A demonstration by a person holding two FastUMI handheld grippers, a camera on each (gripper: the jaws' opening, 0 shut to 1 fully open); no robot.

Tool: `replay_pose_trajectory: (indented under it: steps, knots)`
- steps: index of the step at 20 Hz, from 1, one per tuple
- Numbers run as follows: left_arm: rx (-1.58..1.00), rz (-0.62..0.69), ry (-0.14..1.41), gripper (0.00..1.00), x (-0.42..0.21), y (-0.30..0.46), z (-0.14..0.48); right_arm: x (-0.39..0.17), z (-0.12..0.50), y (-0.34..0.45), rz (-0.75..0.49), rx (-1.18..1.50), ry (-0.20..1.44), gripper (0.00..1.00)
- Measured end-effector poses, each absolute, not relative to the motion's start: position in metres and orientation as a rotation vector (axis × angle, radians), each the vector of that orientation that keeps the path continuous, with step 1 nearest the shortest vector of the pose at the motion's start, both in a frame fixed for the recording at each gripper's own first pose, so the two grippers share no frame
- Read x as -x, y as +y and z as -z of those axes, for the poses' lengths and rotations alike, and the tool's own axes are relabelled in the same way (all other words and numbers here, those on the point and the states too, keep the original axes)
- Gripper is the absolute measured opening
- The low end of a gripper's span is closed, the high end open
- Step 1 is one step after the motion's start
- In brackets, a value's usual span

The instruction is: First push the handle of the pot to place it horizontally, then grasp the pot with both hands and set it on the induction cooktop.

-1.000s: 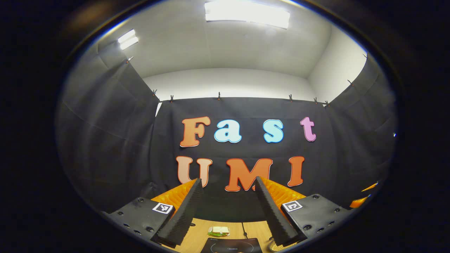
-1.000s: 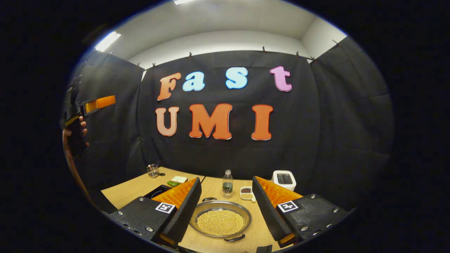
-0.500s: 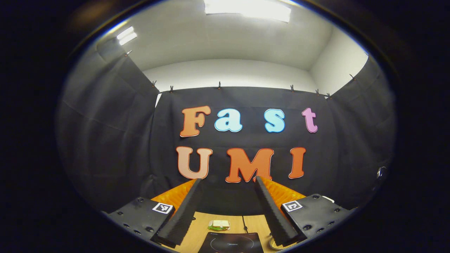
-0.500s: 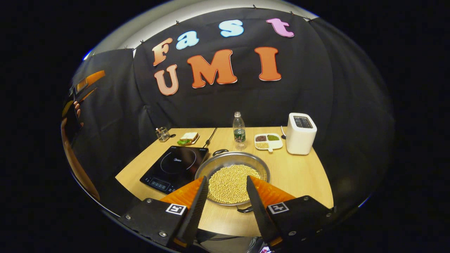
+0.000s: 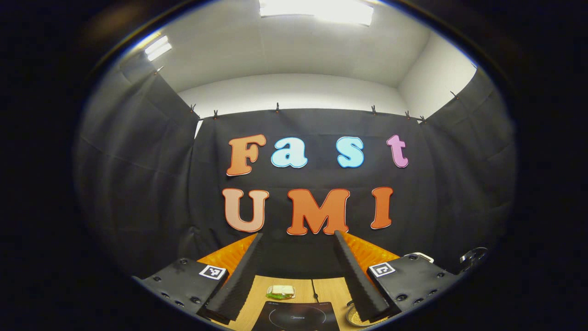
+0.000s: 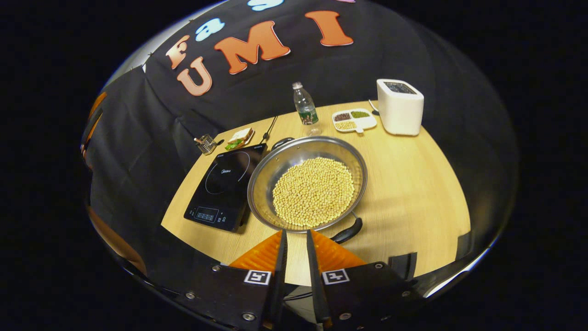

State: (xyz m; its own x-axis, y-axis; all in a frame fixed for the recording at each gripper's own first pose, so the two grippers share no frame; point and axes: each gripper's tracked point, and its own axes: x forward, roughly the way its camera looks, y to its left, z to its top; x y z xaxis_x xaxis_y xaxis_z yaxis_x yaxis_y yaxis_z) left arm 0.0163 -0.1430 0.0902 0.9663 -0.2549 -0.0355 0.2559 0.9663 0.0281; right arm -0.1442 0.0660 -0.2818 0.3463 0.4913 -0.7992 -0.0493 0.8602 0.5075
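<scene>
A: What has changed in the last second?

B: The right gripper [image 6: 294, 234] has tipped down from facing the booth wall to looking onto the pale wooden bench [image 6: 413, 193]. Its jaws, wide apart a second ago, have closed to a narrow slit with nothing between them.

A: Where is the pot?

B: The shallow round steel pot filled with yellow beans [image 6: 307, 184] sits mid-bench, just beyond the fingertips, with one black handle [image 6: 347, 231] at about 5 o'clock on its rim and the other at about 11. The flat black induction cooktop [image 6: 227, 186] lies at the pot's 9 o'clock, rim apparently overlapping its edge.

A: So the handles aren't horizontal yet?

B: No, they run near to far. Closed-up jaws look right for poking; I judge the push on the near handle comes next.

A: And the left gripper [image 5: 296, 271]?

B: Held high and level, jaws wide apart and empty. It has dipped slightly, so more of the cooktop shows at its 6 o'clock. It seems to be waiting for the two-handed lift.
</scene>
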Motion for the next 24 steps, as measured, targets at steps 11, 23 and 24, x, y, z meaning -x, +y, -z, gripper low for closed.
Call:
replay_pose_trajectory:
  steps: [11, 23, 24]
  knots:
    - [-0.018, 0.262, 0.088, 0.97, -0.021, -0.148, -0.065, 0.169, 0.339, 0.1, -0.36, -0.59, 1.448, 0.03]
    - [0.019, 0.27, 0.145, 1.0, -0.036, -0.155, -0.032, 0.155, 0.369, 0.11, -0.223, -0.592, 1.483, 0.01]
    - [0.041, 0.284, 0.157, 1.0, -0.034, -0.16, -0.027, 0.155, 0.372, 0.111, -0.228, -0.585, 1.487, 0.0]
